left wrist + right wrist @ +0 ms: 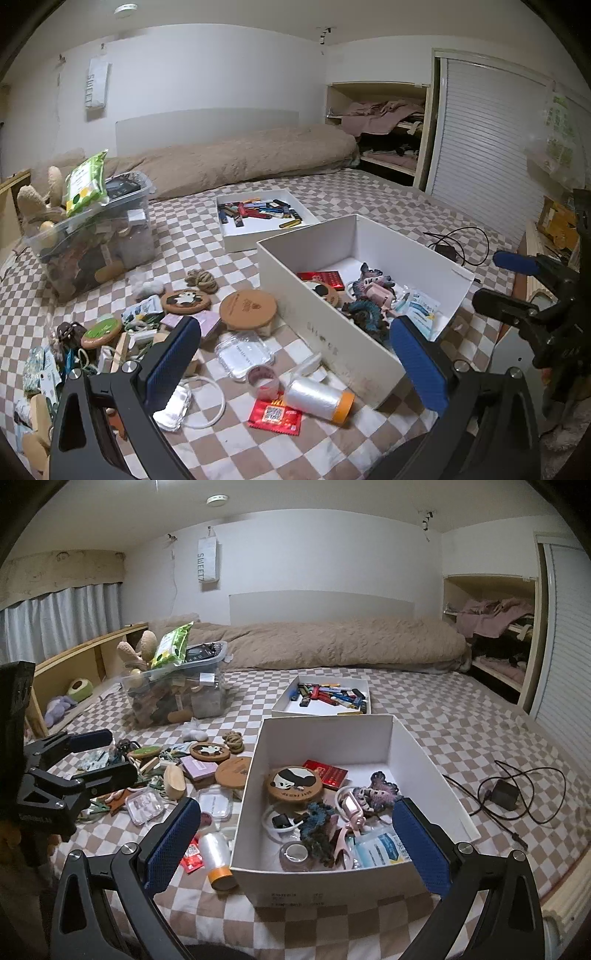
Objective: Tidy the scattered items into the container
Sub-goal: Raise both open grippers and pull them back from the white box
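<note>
A white cardboard box (332,343) (325,727) sits on the checkered bed and holds a panda coaster (293,784), a red packet, tape and toys. Scattered items lie left of it: a thread spool with an orange end (319,398) (216,860), a red sachet (275,415), a round wooden lid (247,308), a clear case (243,352). My left gripper (295,365) is open and empty above the spool and tape roll (263,380). My right gripper (295,845) is open and empty above the box's near end.
A shallow white tray of lighters (258,218) (325,701) lies behind the box. A clear bin of clutter (96,236) (177,694) stands at the left. A black charger with cable (504,794) lies to the right. A rolled beige duvet (332,642) is at the back.
</note>
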